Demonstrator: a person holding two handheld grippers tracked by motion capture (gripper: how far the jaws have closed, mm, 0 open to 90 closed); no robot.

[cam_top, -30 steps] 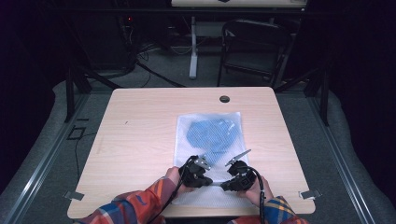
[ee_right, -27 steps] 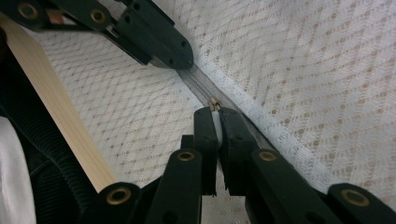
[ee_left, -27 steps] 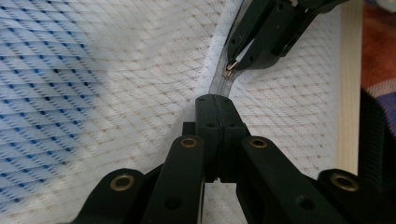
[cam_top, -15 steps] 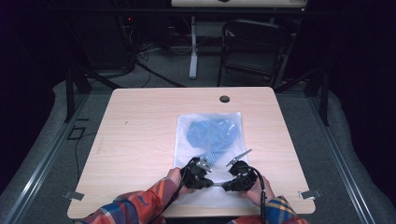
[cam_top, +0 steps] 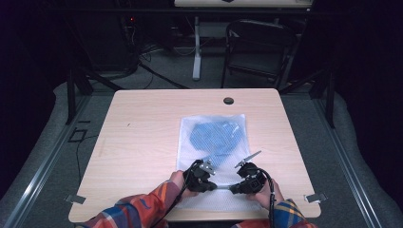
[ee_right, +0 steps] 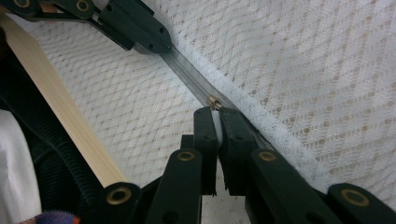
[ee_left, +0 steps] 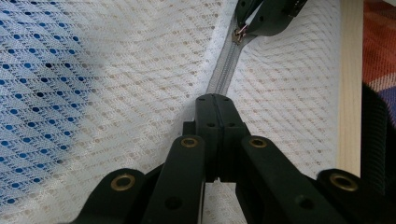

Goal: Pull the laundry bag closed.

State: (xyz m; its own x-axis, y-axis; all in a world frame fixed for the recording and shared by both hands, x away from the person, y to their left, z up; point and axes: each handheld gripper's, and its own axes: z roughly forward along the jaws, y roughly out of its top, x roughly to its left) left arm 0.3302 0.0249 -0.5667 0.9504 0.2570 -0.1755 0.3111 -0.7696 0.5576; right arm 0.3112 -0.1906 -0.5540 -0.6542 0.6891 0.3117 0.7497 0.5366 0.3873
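One desk [cam_top: 142, 142] stands in the high view, and on it lies one white mesh bag [cam_top: 212, 142] with one blue item [cam_top: 216, 135] showing through the netting. The bag has one grey zipper [ee_left: 223, 77] with one small metal pull [ee_right: 214, 103]. Two hand-held grippers work at the bag's near edge: the left hand-held gripper [cam_top: 202, 173] and the right hand-held gripper [cam_top: 247, 178], each with two black jaws, each held by one hand, so two hands and two plaid sleeves. One round dark hole [cam_top: 228, 100] sits near the desk's far edge. One dark chair [cam_top: 259, 50] stands behind the desk.
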